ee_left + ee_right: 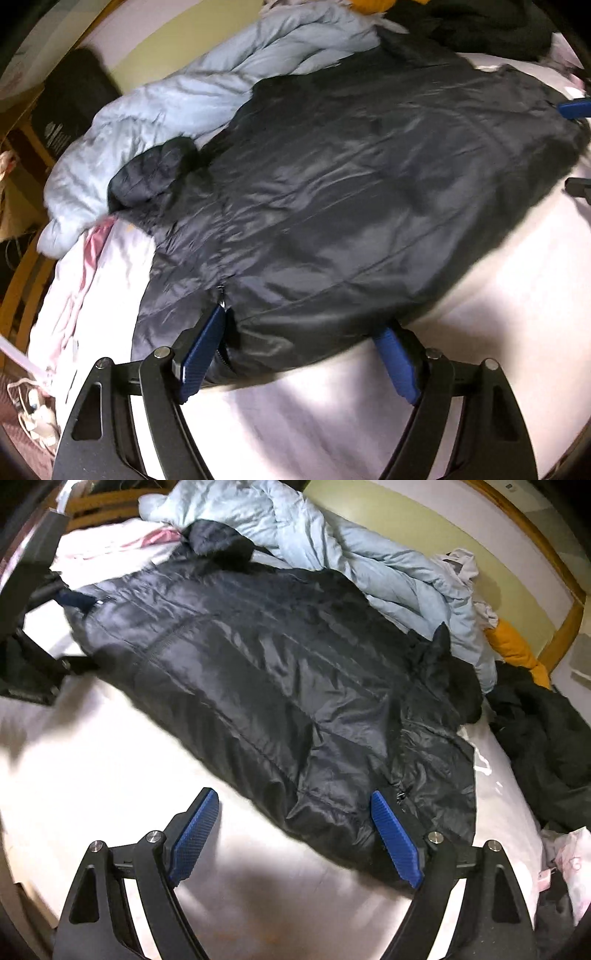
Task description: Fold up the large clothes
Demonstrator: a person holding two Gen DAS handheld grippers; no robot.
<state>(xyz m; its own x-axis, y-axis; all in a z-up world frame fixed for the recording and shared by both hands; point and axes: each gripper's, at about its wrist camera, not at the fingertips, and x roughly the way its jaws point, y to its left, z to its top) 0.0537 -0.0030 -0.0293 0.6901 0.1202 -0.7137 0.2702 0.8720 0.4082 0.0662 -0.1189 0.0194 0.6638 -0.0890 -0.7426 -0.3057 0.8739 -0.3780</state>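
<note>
A dark navy quilted puffer jacket (351,192) lies spread flat on the pale pink bed (424,369), glossy, creased, zipper at its near edge. Left gripper (301,358) fingers are spread wide, straddling that zippered hem. Right gripper (295,838) fingers are likewise released, one beside the jacket's snap edge. A light blue puffer coat (177,110) lies beyond.

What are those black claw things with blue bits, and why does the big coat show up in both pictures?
They are two grabbers, one in each of a person's hands. Each carries a camera looking along its fingers. One picture is from the left gripper, the other from the right gripper, so both see the same dark puffy jacket spread on a bed with a pale sheet. A light blue coat lies behind it. Both grabbers are open at the jacket's edge, holding nothing.
</note>
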